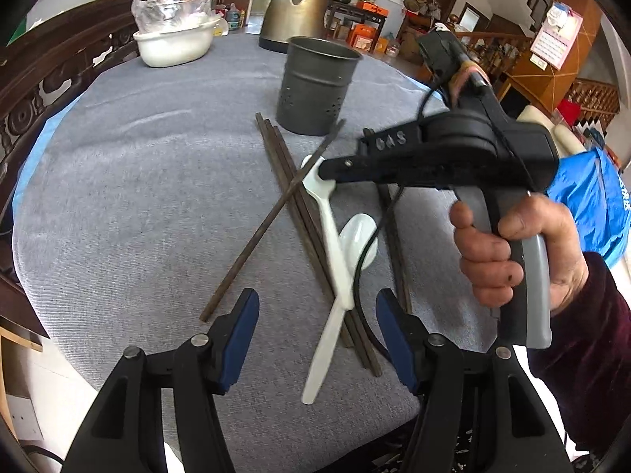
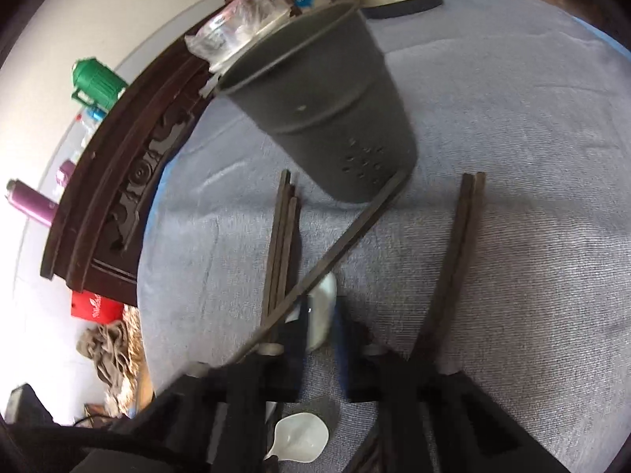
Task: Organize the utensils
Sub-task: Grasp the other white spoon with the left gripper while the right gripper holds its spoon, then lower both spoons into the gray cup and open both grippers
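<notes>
Right gripper (image 1: 329,175) clamped on white plastic spoon (image 1: 329,228) over dark wooden chopsticks (image 1: 299,213), near grey perforated metal holder (image 1: 315,86); left gripper (image 1: 317,323) spread apart.

Grey cloth (image 1: 138,181). Dark grey holder (image 1: 315,86) with dotted holes. Dark brown chopsticks (image 1: 284,173) and white spoons (image 1: 327,213) near holder. Blue gripper pads (image 1: 242,339).
</notes>
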The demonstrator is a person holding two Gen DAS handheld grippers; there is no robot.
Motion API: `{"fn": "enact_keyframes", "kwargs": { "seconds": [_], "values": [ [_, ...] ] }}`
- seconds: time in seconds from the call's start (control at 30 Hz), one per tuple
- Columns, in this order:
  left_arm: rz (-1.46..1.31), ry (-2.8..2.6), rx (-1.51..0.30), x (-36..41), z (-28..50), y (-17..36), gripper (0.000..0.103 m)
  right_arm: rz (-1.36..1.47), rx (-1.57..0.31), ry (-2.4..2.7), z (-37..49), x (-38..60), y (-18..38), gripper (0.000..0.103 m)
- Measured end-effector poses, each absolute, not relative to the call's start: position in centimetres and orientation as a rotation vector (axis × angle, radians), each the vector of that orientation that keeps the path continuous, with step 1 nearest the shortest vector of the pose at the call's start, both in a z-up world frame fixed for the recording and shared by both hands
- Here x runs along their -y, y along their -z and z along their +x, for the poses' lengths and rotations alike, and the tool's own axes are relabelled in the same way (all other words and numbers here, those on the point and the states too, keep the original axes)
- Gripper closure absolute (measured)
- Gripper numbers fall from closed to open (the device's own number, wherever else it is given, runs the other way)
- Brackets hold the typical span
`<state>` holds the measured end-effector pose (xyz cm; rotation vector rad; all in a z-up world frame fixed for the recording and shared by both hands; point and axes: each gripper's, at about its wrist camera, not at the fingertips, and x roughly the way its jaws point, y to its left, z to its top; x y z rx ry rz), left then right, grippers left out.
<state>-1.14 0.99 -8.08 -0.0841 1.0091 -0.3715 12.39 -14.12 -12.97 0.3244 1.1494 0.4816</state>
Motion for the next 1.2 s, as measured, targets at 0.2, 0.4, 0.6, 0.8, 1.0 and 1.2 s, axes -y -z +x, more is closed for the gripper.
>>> {"fn": "enact_keyframes", "kwargs": {
  "seconds": [0.2, 0.4, 0.6, 0.8, 1.0, 1.2],
  "values": [
    [-0.068, 0.356, -0.995, -2.1, -1.4, 7.7, 0.041, 0.322, -1.068, -0.479, 9.9, 15.5, 11.5, 0.1],
    [-0.002, 0.382, -1.004, -1.0, -0.4, 8.1, 0.041, 0.397, -0.966, -0.423, 7.6, 20.3, 9.5, 0.1],
    [0.055, 0.459, -1.033, 2.5, 1.6, 8.5, 0.041, 0.476, -0.929, -0.351, 5.5, 25.5, 9.0, 0.1],
    [0.216, 0.563, -1.075, 6.0, 3.6, 9.5, 0.048, 0.517, -0.936, -0.331, 4.2, 27.8, 9.7, 0.1],
    [0.24, 0.645, -1.125, 6.3, 5.9, 9.7, 0.063, 0.546, -0.945, -0.342, 3.9, 28.5, 10.4, 0.1],
    [0.3, 0.7, -1.138, 6.6, 6.1, 10.4, 0.073, 0.541, -0.951, -0.353, 4.3, 27.9, 10.3, 0.1]
  ]
}}
